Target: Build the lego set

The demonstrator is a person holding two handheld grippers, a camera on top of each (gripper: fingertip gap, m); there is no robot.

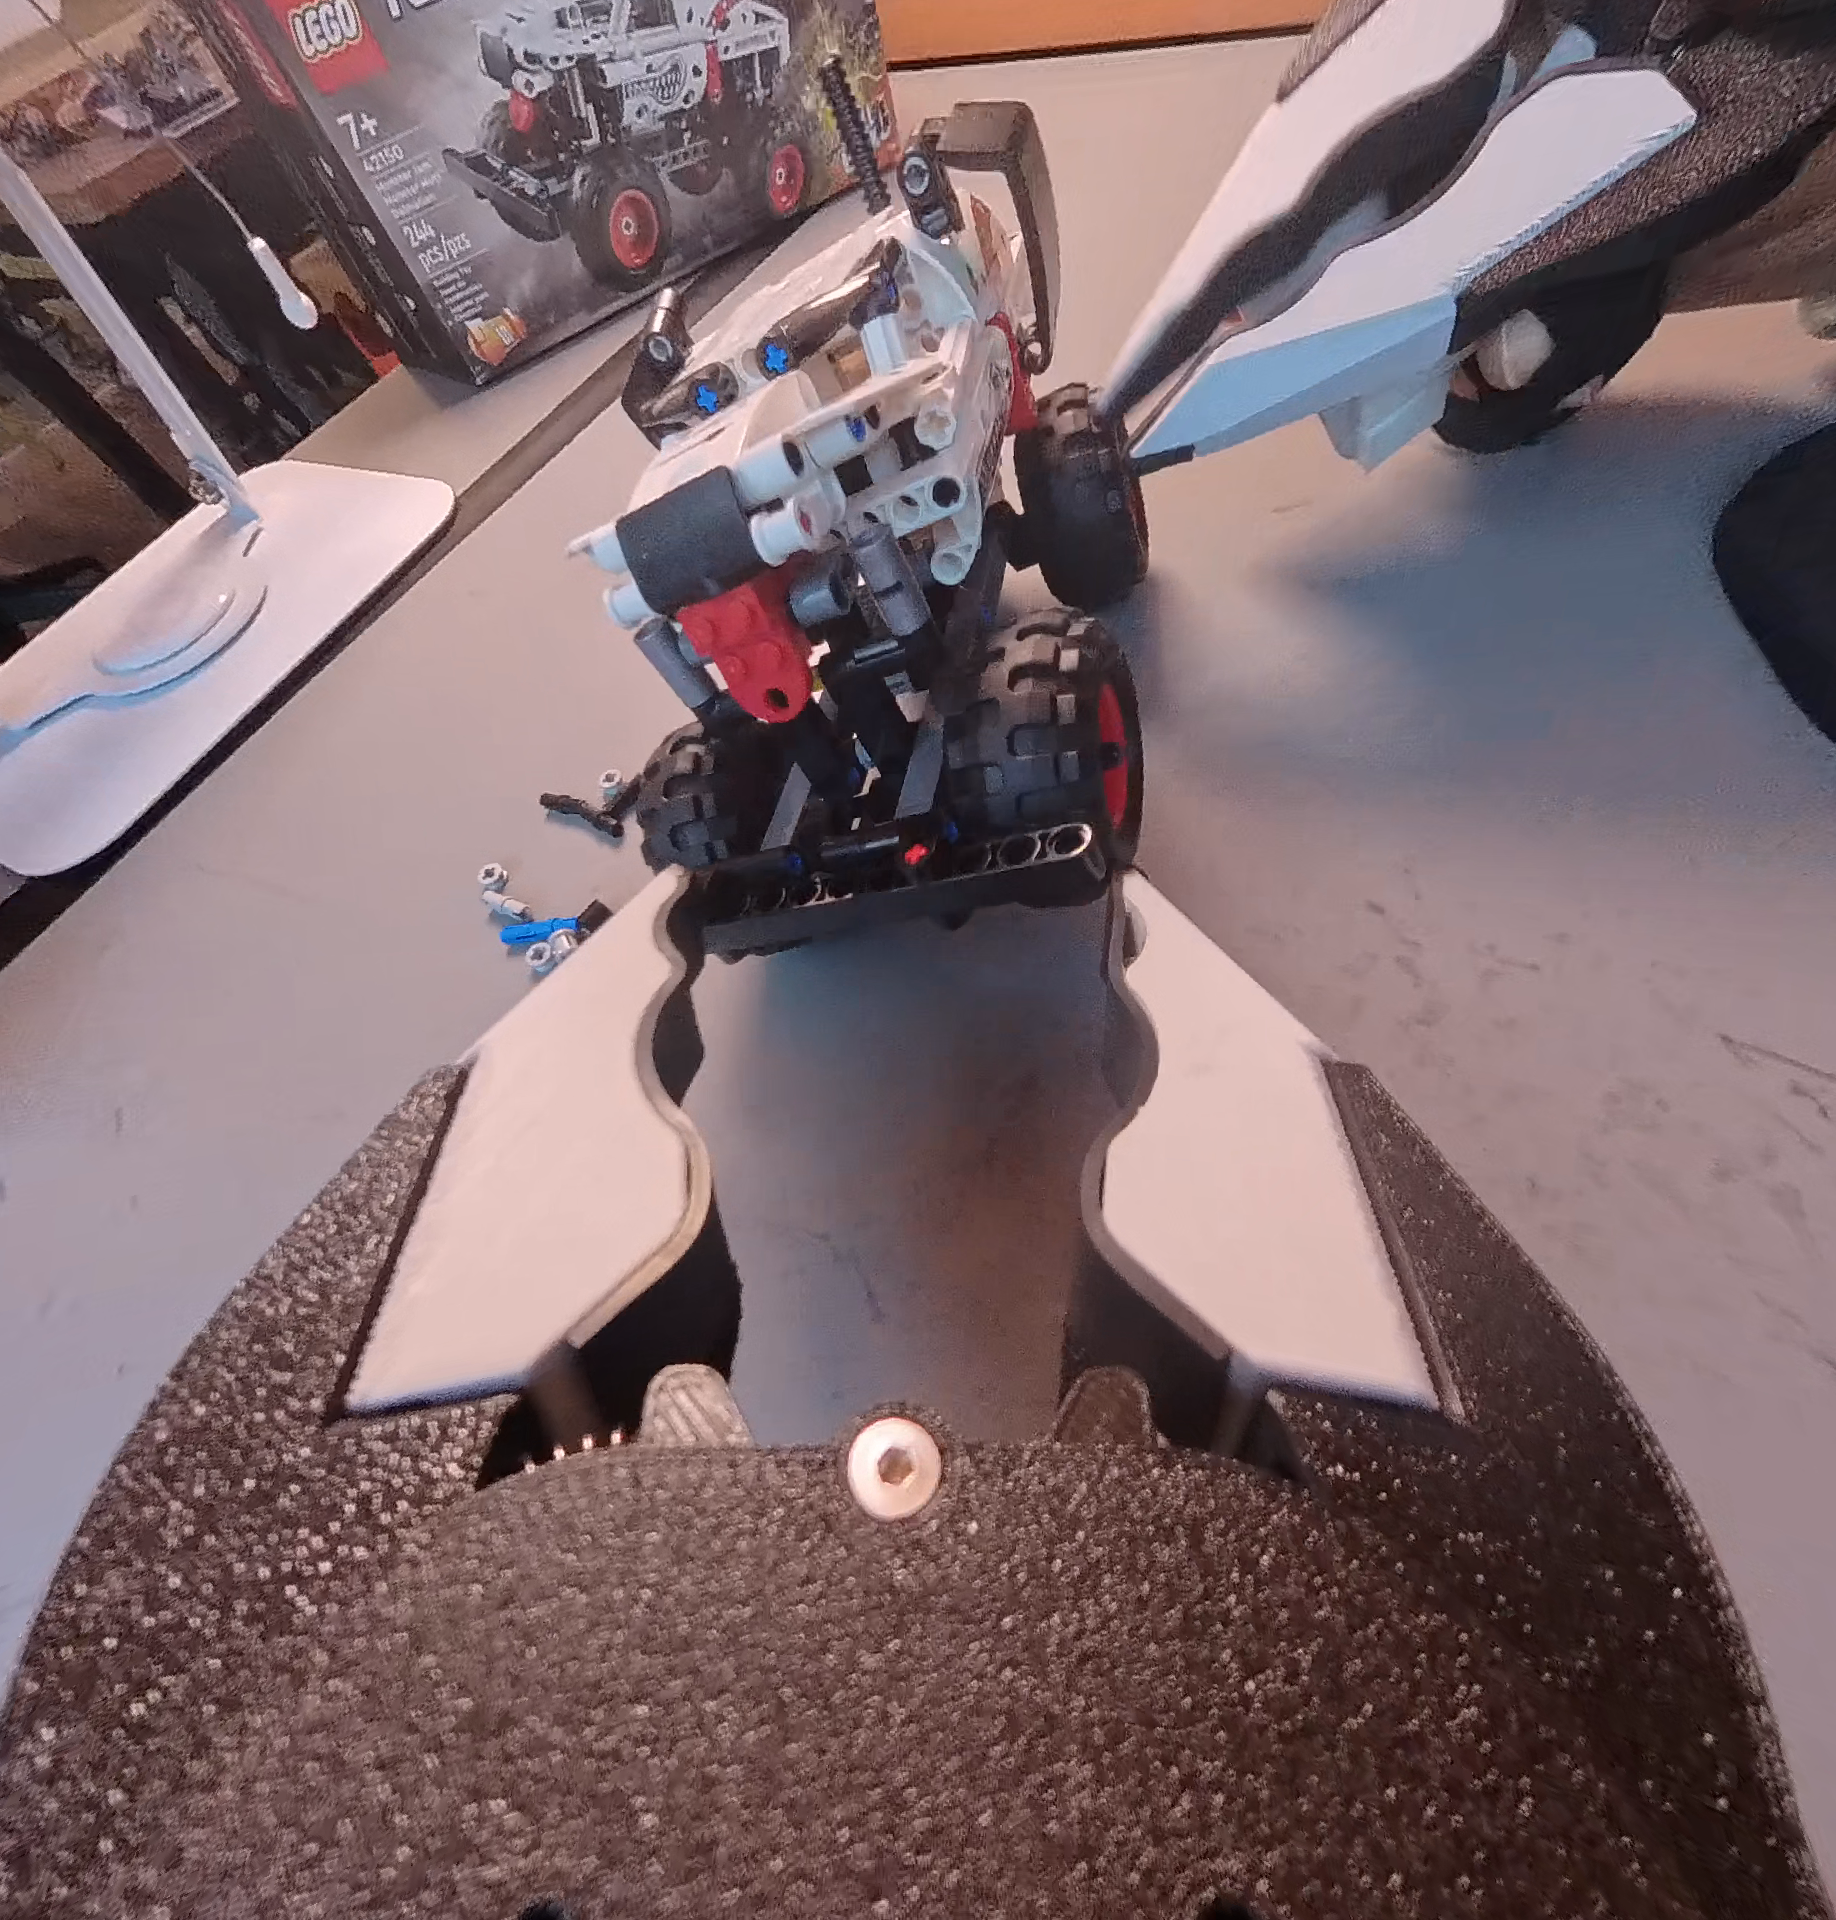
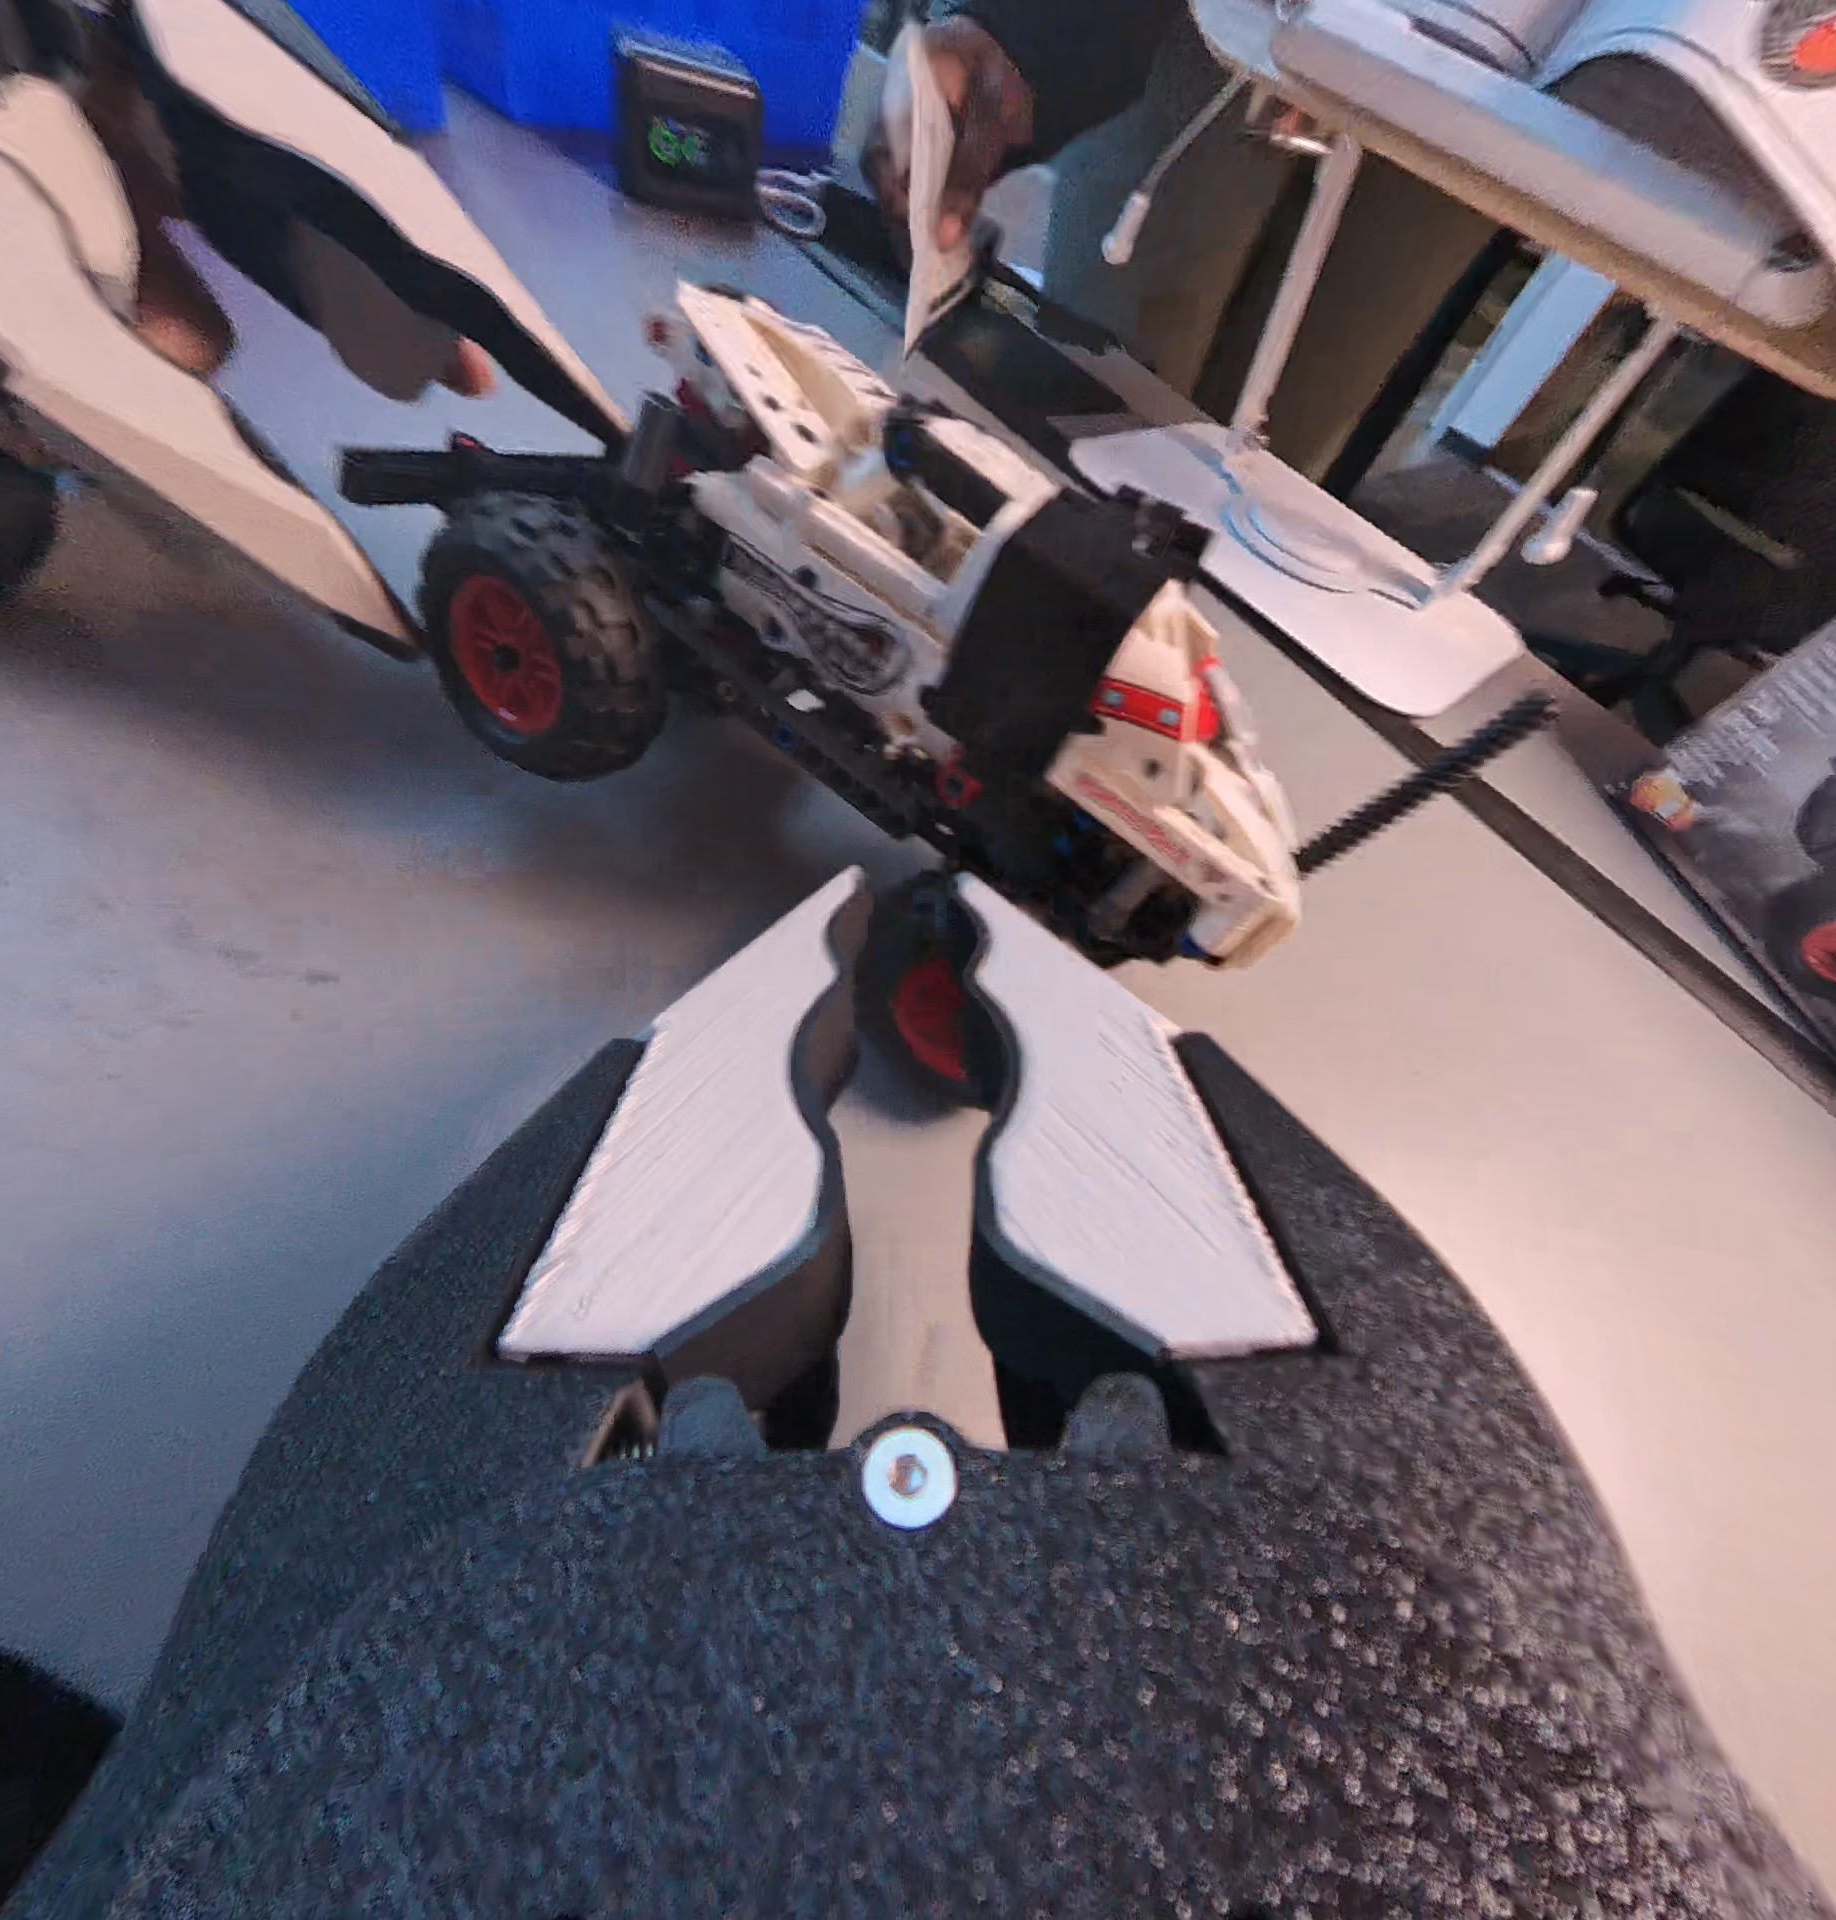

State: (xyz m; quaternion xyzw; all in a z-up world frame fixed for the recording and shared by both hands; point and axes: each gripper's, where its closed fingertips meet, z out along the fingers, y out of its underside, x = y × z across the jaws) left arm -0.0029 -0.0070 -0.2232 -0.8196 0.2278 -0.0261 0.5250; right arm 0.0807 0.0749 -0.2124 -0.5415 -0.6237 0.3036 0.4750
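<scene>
A white, black and red Lego monster truck [image 1: 862,436] is held tilted above the grey table [image 1: 1413,935]. My left gripper [image 1: 898,883] is shut on the black front bumper beam [image 1: 893,883], one finger at each end. It also shows at the upper left of the right wrist view [image 2: 514,540], by the front wheel [image 2: 540,644]. My right gripper [image 2: 909,883] is shut on a rear wheel [image 2: 924,1008] with a black tyre and red hub. In the left wrist view the right gripper [image 1: 1127,426] reaches in from the upper right to that wheel [image 1: 1080,488].
Several small loose pieces [image 1: 540,914] lie on the table left of the truck. The Lego box [image 1: 581,156] stands at the back. A white lamp base [image 1: 218,623] sits at the left. A person's hand holds a paper booklet [image 2: 935,177] beyond the truck. The gap from one gripper's tips to the other's is roughly 12 cm.
</scene>
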